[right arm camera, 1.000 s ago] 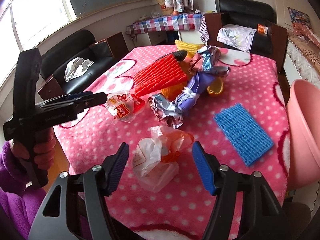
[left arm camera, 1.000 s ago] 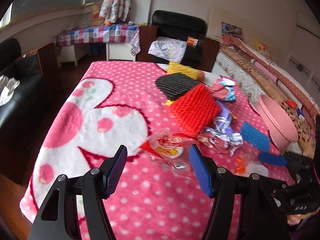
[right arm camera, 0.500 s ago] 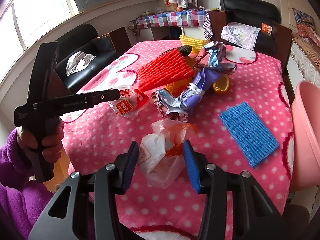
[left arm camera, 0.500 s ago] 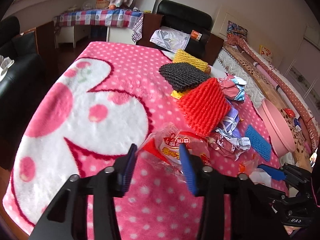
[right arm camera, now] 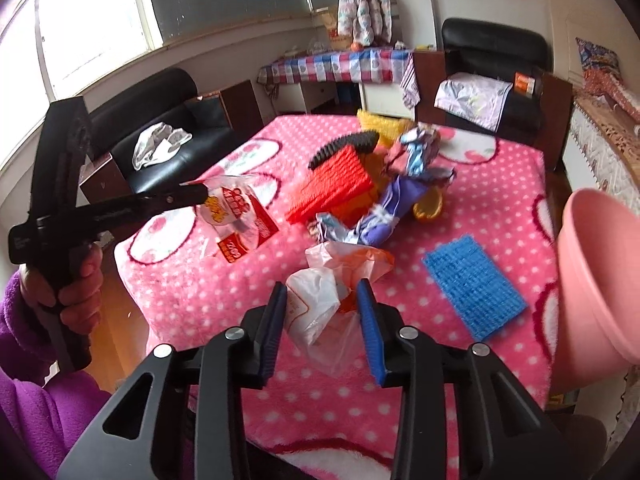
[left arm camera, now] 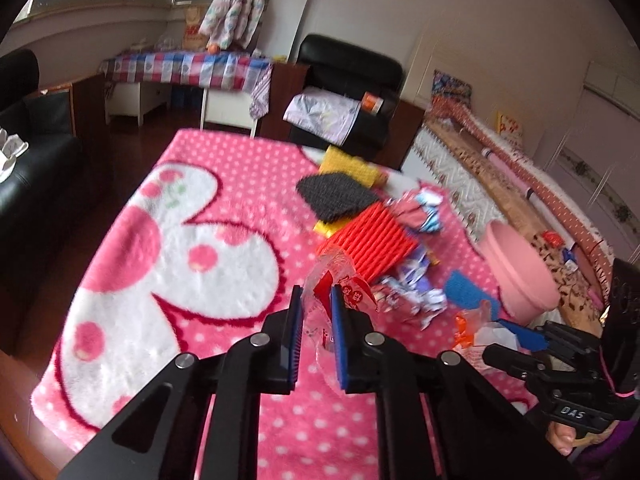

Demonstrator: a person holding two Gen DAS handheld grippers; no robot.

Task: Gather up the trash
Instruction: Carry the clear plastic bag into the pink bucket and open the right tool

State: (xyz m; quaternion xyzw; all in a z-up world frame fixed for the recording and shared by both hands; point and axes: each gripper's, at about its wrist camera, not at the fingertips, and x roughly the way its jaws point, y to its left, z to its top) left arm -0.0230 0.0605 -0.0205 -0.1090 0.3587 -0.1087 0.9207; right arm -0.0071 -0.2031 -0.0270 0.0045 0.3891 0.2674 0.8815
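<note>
Snack wrapper (left arm camera: 344, 292) pinched by left hand-held gripper (left arm camera: 316, 336), plastic bag (right arm camera: 320, 304) by right hand-held gripper (right arm camera: 322, 334); both best carried to pink basin (right arm camera: 600, 276) at frame right.

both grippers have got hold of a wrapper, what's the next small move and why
Probably carry both pieces toward the pink basin at the table's right edge. The left gripper is shut on the clear snack wrapper, which already hangs above the blanket, and the right gripper pinches the white and orange plastic bag. The basin looks like the nearest open container.
</note>
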